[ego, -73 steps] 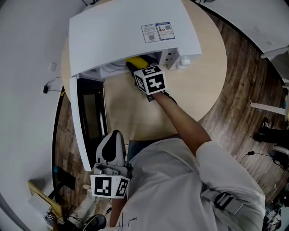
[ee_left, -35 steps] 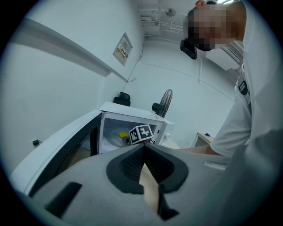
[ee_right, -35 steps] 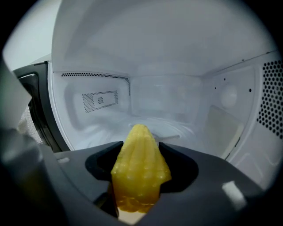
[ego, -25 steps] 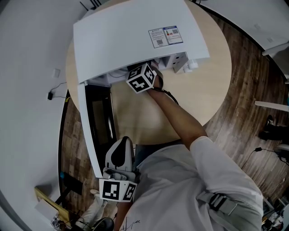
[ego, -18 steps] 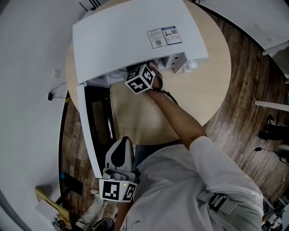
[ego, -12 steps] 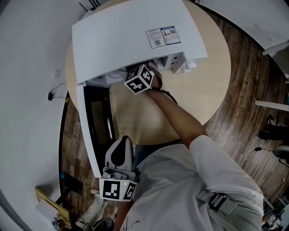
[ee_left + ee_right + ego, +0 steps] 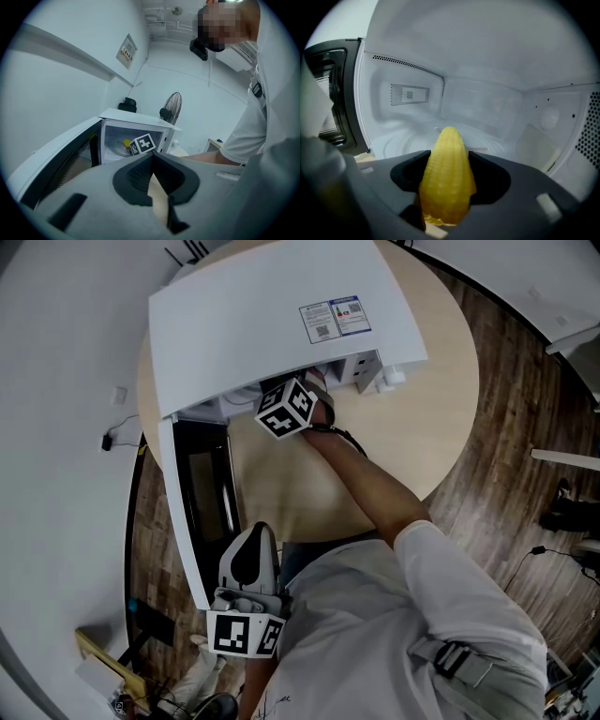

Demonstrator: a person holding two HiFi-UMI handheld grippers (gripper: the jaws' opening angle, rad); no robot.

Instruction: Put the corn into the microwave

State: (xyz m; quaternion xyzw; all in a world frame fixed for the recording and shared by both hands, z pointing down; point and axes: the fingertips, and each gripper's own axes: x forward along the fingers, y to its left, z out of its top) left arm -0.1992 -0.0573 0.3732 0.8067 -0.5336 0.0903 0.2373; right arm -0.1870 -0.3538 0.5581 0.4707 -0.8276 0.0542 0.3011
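A white microwave [image 7: 272, 315] stands on the round table [image 7: 441, 381] with its door [image 7: 192, 502] swung open to the left. My right gripper [image 7: 446, 161] reaches into the cavity and is shut on a yellow corn cob [image 7: 447, 187], which points at the glass turntable [image 7: 487, 140]. In the head view only its marker cube [image 7: 284, 411] shows under the microwave's top edge. In the left gripper view the corn [image 7: 126, 142] shows inside the cavity beside that cube. My left gripper [image 7: 246, 559] hangs low by the person's body, shut with nothing in it, aimed at the microwave [image 7: 136, 136].
The open door's dark window [image 7: 328, 93] stands at the left of the cavity. A small white object [image 7: 386, 377] lies on the table by the microwave's right corner. A fan [image 7: 172, 105] stands behind the microwave. Wooden floor [image 7: 506, 456] surrounds the table.
Since the earliest frame my right gripper has carried the corn deeper into the cavity, out of the head view. Over the last second its cube has only rolled slightly. The left gripper has stayed put.
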